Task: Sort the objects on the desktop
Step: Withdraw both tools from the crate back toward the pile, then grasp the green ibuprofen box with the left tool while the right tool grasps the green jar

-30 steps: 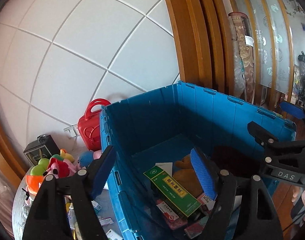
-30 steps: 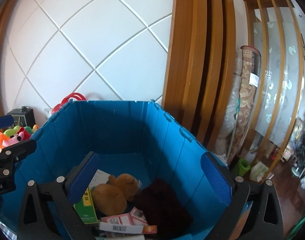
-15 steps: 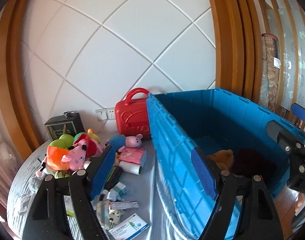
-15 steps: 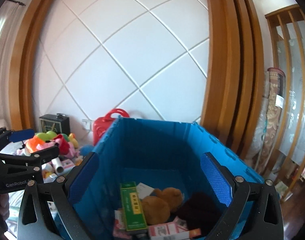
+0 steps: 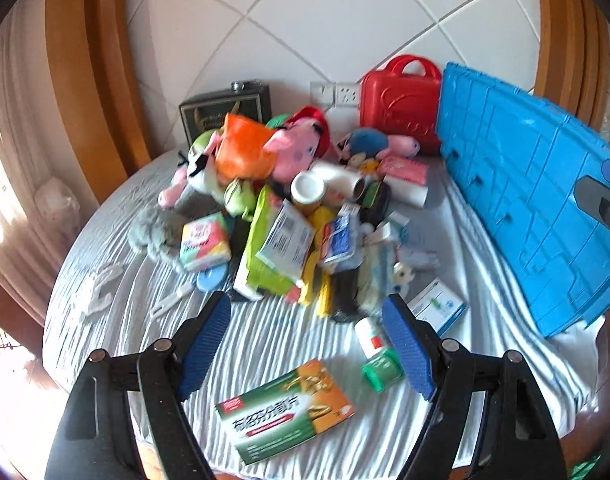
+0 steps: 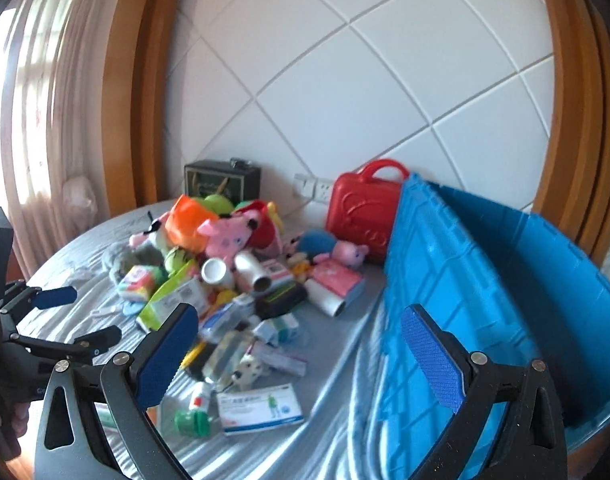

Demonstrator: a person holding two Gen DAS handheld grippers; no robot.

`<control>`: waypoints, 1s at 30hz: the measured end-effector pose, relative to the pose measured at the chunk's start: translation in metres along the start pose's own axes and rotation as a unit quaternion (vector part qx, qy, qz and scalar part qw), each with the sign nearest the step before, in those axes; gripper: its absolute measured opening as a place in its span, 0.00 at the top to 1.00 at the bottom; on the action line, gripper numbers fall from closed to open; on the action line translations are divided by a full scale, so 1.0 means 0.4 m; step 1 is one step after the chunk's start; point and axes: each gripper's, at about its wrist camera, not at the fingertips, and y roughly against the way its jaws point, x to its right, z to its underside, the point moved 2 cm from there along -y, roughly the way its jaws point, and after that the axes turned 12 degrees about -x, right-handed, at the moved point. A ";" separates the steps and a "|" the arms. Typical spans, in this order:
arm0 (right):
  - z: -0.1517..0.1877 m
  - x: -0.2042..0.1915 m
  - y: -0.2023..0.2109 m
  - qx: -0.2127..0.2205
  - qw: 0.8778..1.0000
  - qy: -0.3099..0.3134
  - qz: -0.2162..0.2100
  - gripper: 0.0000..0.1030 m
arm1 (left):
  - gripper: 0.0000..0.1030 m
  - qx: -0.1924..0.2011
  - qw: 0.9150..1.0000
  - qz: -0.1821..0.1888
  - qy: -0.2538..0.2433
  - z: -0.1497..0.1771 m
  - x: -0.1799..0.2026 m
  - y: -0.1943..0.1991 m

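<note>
A heap of plush toys, boxes and packets (image 5: 289,216) lies on a round table with a grey cloth (image 5: 113,320). A green-and-orange medicine box (image 5: 285,410) and a small green-capped bottle (image 5: 379,358) lie nearest. My left gripper (image 5: 307,344) is open and empty above the box. A big blue crate (image 5: 533,208) stands at the right. My right gripper (image 6: 301,352) is open and empty, over the table by the crate's wall (image 6: 445,280). The heap (image 6: 233,272) and the left gripper (image 6: 65,316) also show in the right wrist view.
A red plastic case (image 5: 399,100) and a dark box (image 5: 225,114) stand against the white tiled wall. A white-and-blue box (image 6: 259,404) lies near the crate. Curtains hang at the left. The table's edge runs close below the grippers.
Both grippers have swung left, away from over the crate's inside to over the table and the heap. Both stay open and empty.
</note>
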 end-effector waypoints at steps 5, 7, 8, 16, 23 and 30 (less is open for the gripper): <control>0.129 -0.124 -0.159 -0.107 0.994 -0.008 -0.032 0.00 | 0.24 -0.059 0.998 0.010 0.024 0.084 -0.114 -0.117; 0.186 -0.156 -0.220 -0.146 0.988 -0.006 -0.044 0.00 | 0.24 -0.078 0.996 0.019 0.024 0.122 -0.135 -0.153; 0.211 -0.177 -0.249 -0.167 0.985 -0.002 -0.048 0.00 | 0.24 -0.087 0.996 0.026 0.020 0.142 -0.137 -0.169; 0.334 -0.247 -0.356 -0.249 0.967 0.008 -0.056 0.00 | 0.24 -0.161 0.984 0.055 -0.059 0.292 -0.078 -0.276; 0.357 -0.240 -0.375 -0.266 0.963 0.010 -0.047 0.00 | 0.21 -0.135 0.989 0.007 -0.059 0.241 -0.061 -0.346; 0.342 -0.222 -0.395 -0.267 0.962 -0.001 -0.053 0.00 | 0.19 -0.143 0.990 -0.002 -0.007 0.116 -0.108 -0.413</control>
